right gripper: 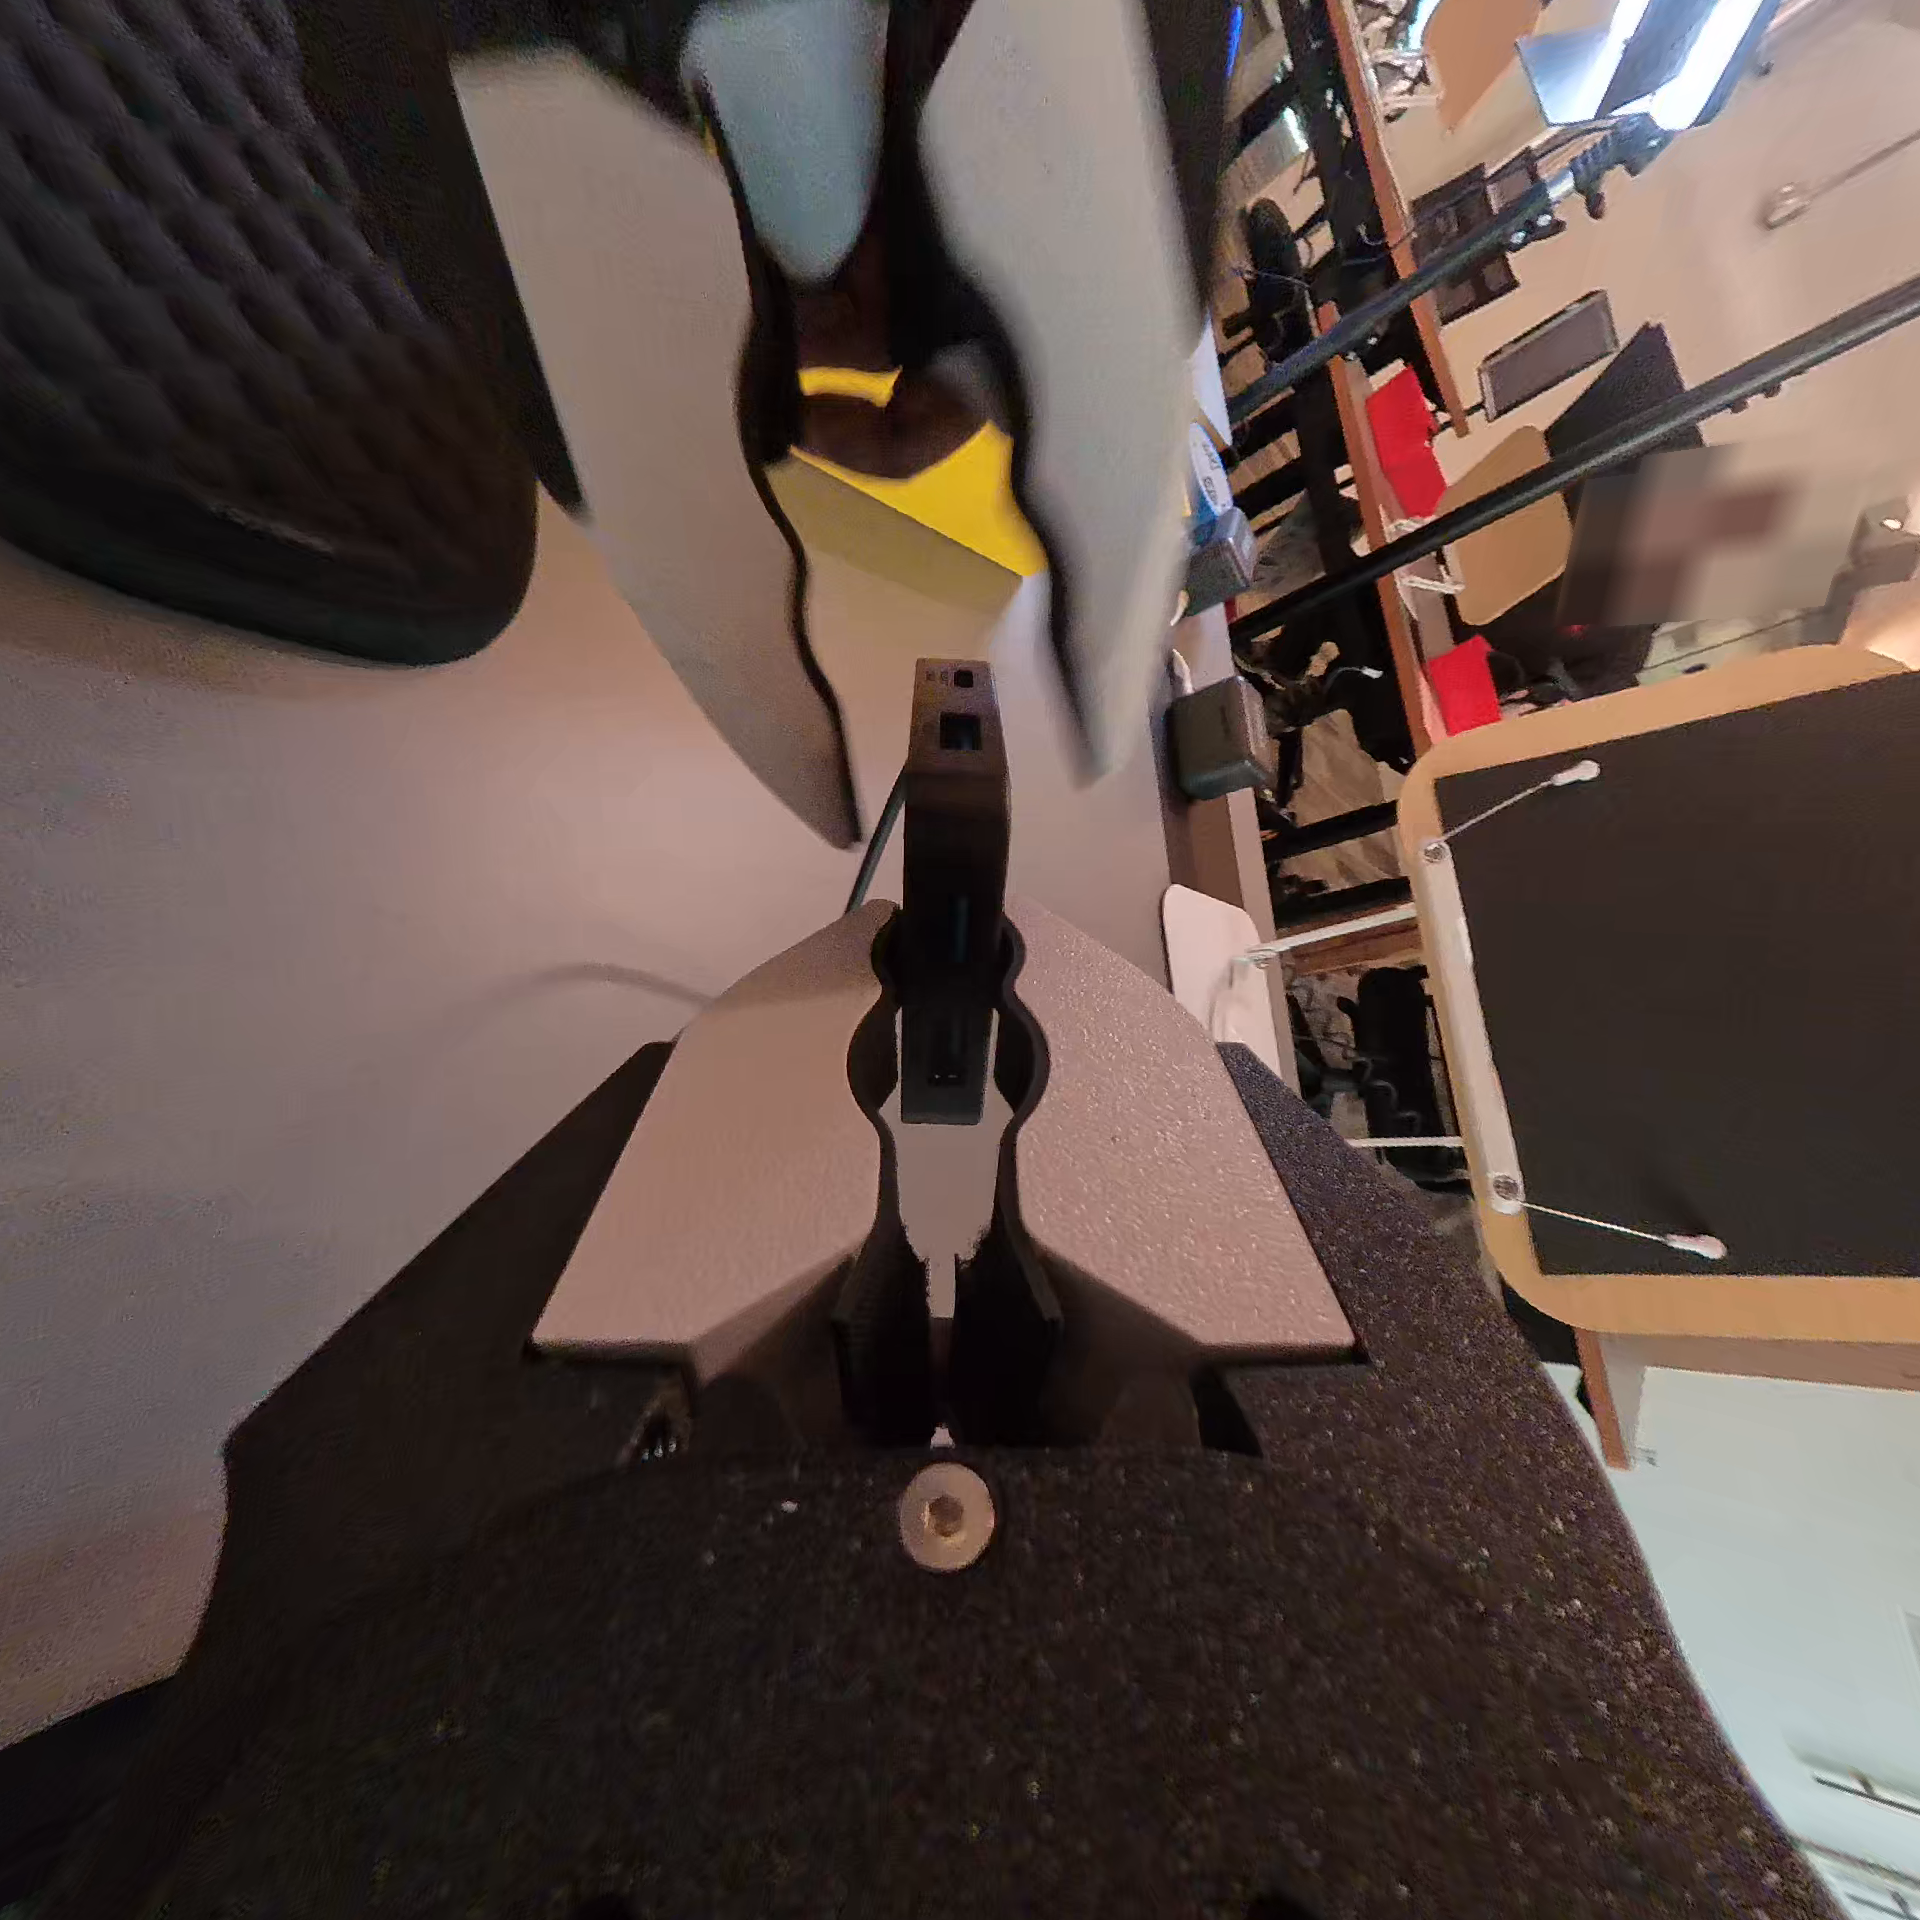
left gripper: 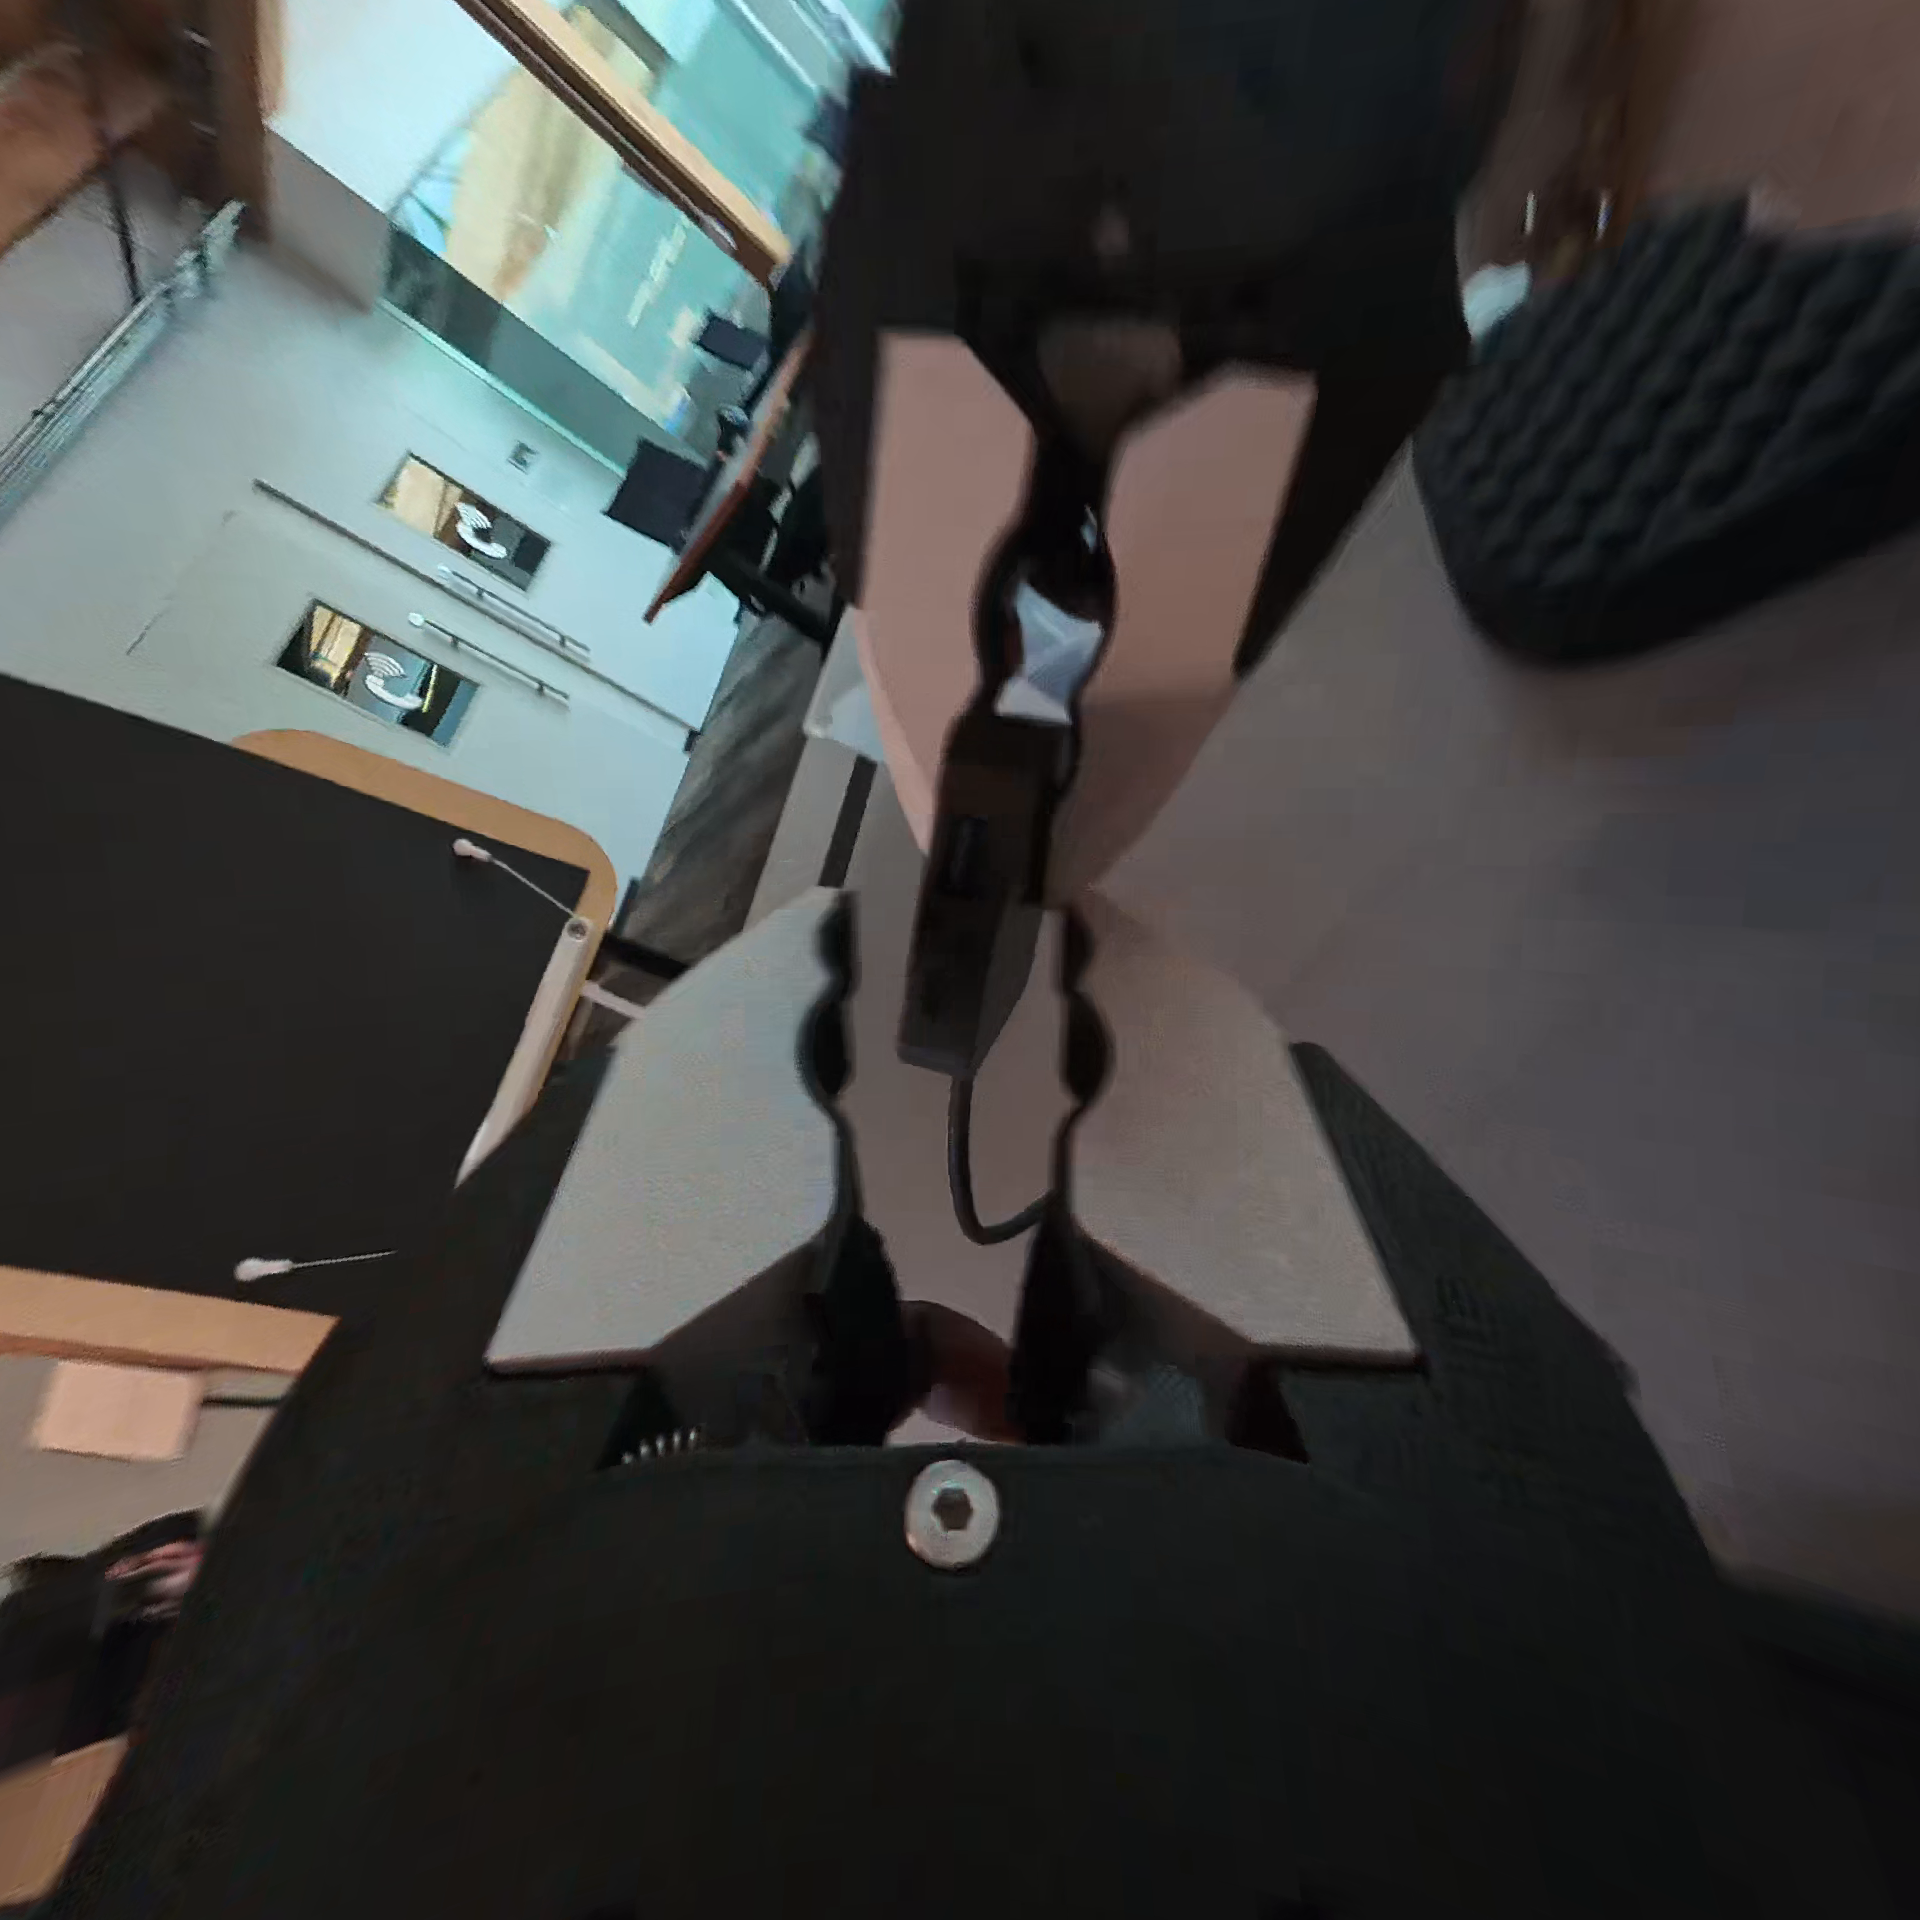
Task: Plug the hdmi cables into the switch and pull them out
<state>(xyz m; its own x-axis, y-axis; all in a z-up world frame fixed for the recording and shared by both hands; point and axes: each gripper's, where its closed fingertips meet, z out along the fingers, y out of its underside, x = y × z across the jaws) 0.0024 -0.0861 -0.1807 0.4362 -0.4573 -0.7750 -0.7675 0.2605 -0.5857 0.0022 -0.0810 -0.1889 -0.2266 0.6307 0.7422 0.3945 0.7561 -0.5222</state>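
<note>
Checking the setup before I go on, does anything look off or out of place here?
Yes: the switch is off the table, on edge, pinched in the right claw. The open left claw straddles its far end. No HDMI plug shows in the ports visible; only its thin cable hangs loose.

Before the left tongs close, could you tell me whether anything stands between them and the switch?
Nothing visible does: the switch, clamped in the right tongs, reaches between the open left tongs, with only its own cable trailing there.
</note>
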